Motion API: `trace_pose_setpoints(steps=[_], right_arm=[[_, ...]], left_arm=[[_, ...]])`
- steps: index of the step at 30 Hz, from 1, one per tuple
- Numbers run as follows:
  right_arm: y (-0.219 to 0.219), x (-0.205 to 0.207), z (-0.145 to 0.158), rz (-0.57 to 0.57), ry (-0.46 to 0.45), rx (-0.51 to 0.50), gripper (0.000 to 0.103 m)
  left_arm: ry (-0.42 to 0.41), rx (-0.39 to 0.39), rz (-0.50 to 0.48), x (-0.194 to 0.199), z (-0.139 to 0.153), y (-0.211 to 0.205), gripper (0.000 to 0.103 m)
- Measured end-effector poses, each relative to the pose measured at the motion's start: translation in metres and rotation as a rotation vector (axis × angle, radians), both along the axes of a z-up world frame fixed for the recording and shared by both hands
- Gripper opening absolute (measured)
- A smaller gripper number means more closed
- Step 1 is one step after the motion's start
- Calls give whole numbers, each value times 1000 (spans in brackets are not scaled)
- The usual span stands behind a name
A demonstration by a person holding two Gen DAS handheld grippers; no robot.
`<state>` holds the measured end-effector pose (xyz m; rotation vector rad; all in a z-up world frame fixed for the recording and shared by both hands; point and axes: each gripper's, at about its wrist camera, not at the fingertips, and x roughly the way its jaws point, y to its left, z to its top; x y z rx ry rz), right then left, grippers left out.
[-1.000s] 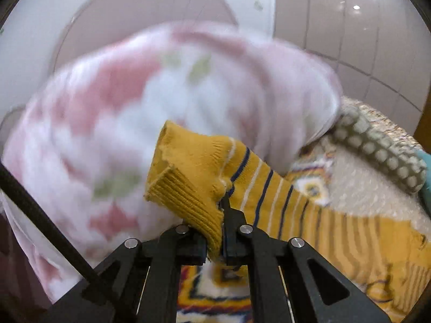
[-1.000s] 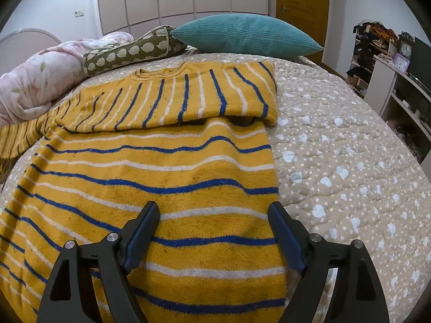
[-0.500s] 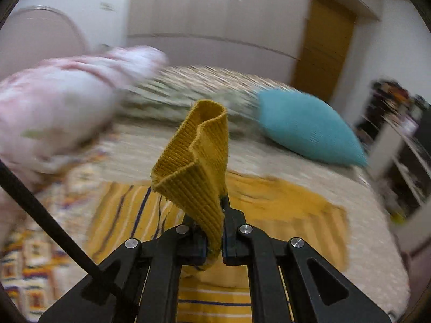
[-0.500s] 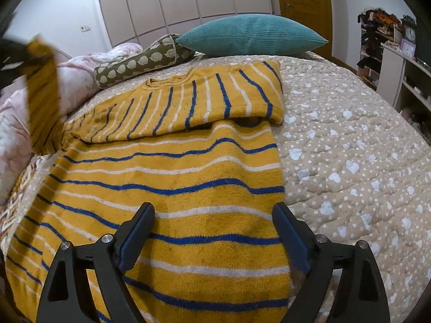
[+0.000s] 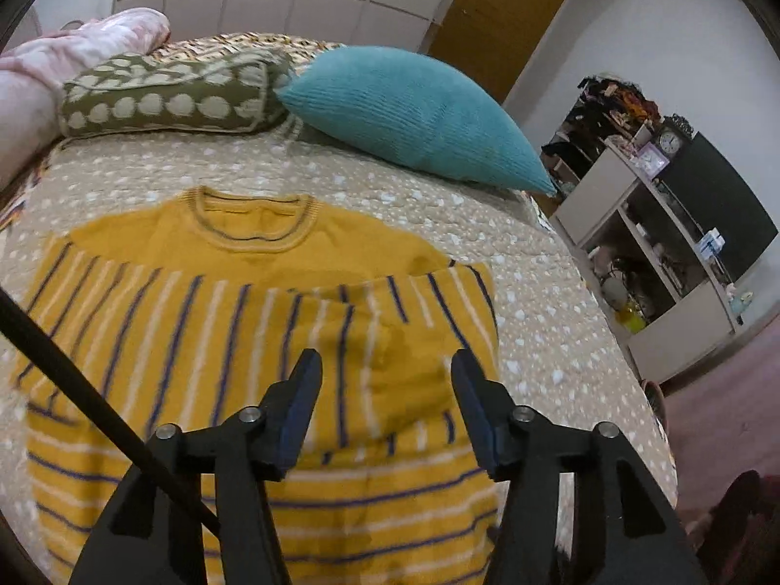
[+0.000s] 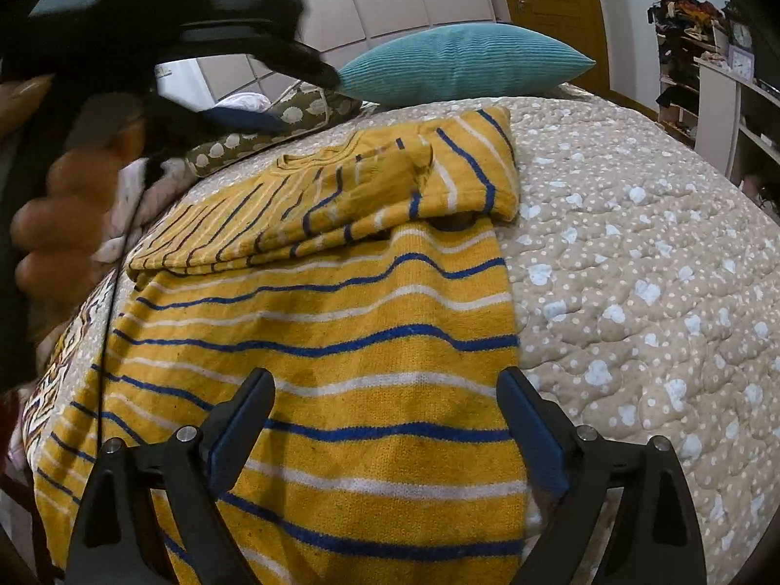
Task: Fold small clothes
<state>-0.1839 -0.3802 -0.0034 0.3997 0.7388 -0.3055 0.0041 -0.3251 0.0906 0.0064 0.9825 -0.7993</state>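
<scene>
Quilted bedspread [image 6: 633, 243], knitted striped sweater [image 6: 341, 341]

A mustard-yellow knit sweater [image 5: 253, 321] with blue and white stripes is lying flat, neckline pointing toward the pillows. Both sleeves are lying folded across its chest, the left one seemingly overlapping the right, slightly rumpled.

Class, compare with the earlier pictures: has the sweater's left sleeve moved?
Yes. The left sleeve now lies folded across the sweater chest, nearer the teal pillow, released by the open left tool.
</scene>
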Motion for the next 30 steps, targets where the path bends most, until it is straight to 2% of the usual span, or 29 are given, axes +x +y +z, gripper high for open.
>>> trace_pose_setpoints(steps=[4,7,11,13,15,18,19,20,21,24,26,28,30], right_arm=[[1,1,0,-2,7,-7,95],[2,2,0,-1,18,-18,95],[4,6,-1,-1,38,-38,95],[4,8,-2,2,49,-49,96],[5,11,-3,14,61,-53,99],[5,17,-3,48,101,-57,103],[7,20,-1,73,140,-73,101],[9,23,5,99,171,-104,90],[9,22,13,105,169,-131,84],[-1,21,47,76,90,-116,82],[-14,37,62,44,60,-88,82],[-31,65,61,15,75,-38,82],[-44,91,52,-25,113,-30,82]], left_arm=[[-56,41,56,-21,14,60,56],[-130,95,131,-31,17,112,57],[-206,189,263,-39,9,186,57],[-219,227,324,-40,3,216,57],[-192,241,376,-40,-8,247,57],[-113,194,427,-41,-25,283,57],[-97,180,435,-43,-31,291,57],[-82,169,443,-45,-37,299,57],[-68,164,449,-47,-44,305,57],[-33,145,465,-52,-62,314,57],[-25,142,474,-56,-68,316,57],[-6,134,475,-58,-76,319,57],[15,125,470,-59,-80,321,57]])
